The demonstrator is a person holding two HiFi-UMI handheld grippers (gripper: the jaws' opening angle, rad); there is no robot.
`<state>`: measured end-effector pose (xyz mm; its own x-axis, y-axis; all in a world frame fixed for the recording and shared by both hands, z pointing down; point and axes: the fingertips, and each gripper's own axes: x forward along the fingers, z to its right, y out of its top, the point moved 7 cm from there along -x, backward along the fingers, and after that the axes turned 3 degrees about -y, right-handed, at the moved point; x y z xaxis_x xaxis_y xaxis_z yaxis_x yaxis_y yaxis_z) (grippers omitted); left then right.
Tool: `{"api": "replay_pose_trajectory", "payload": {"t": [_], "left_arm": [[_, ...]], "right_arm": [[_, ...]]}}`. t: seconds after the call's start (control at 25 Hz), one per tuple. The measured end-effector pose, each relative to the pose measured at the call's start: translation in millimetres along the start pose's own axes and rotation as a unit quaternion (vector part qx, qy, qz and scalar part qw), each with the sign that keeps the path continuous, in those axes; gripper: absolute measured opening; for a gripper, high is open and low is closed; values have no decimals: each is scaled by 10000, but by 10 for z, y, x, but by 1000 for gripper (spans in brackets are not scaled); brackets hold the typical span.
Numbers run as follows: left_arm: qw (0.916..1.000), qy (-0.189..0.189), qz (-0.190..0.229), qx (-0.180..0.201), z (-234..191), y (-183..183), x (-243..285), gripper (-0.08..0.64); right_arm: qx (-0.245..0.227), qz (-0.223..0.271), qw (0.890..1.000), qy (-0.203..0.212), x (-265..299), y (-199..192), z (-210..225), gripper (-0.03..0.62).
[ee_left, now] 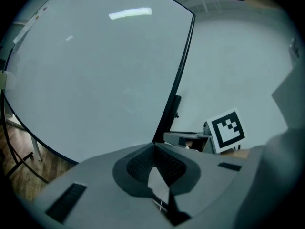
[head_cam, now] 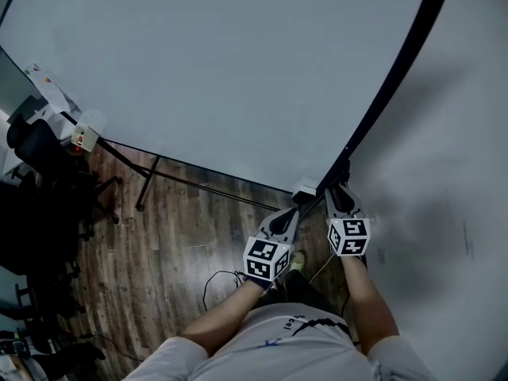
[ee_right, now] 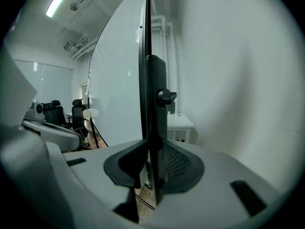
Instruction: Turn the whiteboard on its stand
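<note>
The whiteboard (head_cam: 206, 78) stood tilted on its stand (head_cam: 184, 181), its pale face filling most of the head view, with its black frame (head_cam: 397, 78) running down the side next to the wall (head_cam: 460, 173). Both grippers were at the board's near lower corner, just beside each other.

The right gripper (ee_right: 151, 149) had its jaws pinching the black frame edge-on, and a round knob (ee_right: 166, 97) stuck out from the frame just above them. The left gripper (ee_left: 153, 146) had its jaws pressed together with nothing between them, the tips sitting right at the foot of the frame edge. Whether they touched it could not be told.

Dark wooden floor (head_cam: 175, 236) lay under the board, crossed by the thin stand legs. Black office chairs (head_cam: 40, 149) stood at the far left, well apart from the grippers.
</note>
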<state>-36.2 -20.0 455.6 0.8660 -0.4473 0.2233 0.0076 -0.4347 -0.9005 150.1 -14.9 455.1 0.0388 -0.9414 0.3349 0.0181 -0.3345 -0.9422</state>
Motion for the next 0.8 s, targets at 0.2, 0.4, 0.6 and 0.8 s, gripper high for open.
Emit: {"api": "replay_pose_trajectory", "payload": {"t": [0.2,0.4,0.6,0.8], "left_arm": [[9999,-144,-13,89,68,27,3,11],[9995,-284,-166,32,60,3,-61,11],[9991,-362,-205,95,120,125,-112,11],[9993,-336,-103,138,197,266,-134,11]], "right_arm": [[13,-77,9999,-155,-167,-40,1,97],[185,37,9998,-11,-369,24,-155,89],[351,260,9988,239,-547,240,-316,61],[501,395,9970,443,-643,358,-380,38]]}}
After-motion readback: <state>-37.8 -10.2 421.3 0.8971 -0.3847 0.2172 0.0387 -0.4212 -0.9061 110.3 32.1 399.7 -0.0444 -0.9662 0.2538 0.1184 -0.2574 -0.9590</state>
